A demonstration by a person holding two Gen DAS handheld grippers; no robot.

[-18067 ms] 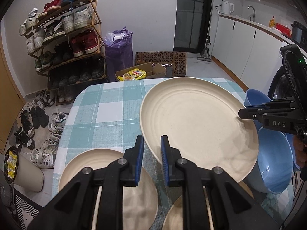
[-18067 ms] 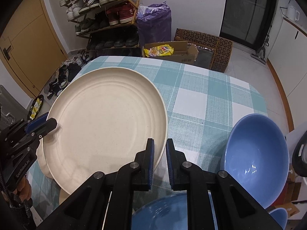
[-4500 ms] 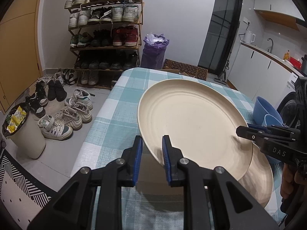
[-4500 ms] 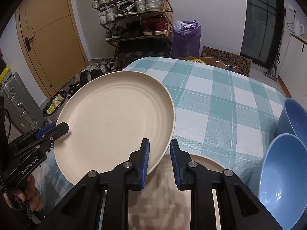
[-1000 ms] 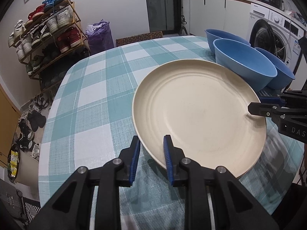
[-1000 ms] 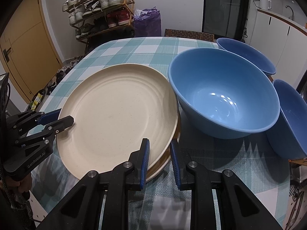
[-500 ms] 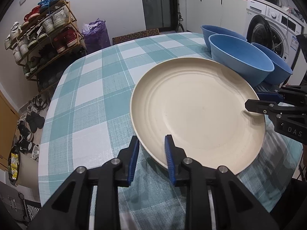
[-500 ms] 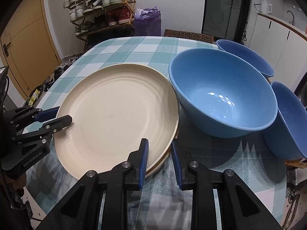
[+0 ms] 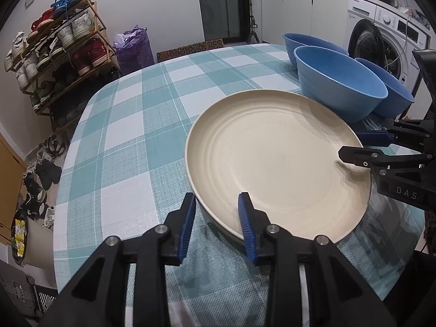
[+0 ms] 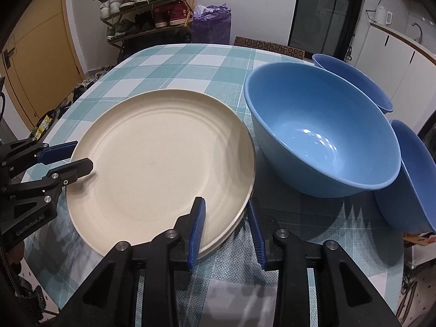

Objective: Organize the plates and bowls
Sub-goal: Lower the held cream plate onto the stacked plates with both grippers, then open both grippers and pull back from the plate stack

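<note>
Both grippers' fingers have just been opening, letting go of the cream plate (stacked now); its rim lies between left gripper and right gripper fingers.

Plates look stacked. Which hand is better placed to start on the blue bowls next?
Likely right. The right gripper, jaws just opening off the plate stack, sits beside the nearest blue bowl. The left gripper, also opening, is at the stack's far side, with the plates between it and the bowls.
</note>
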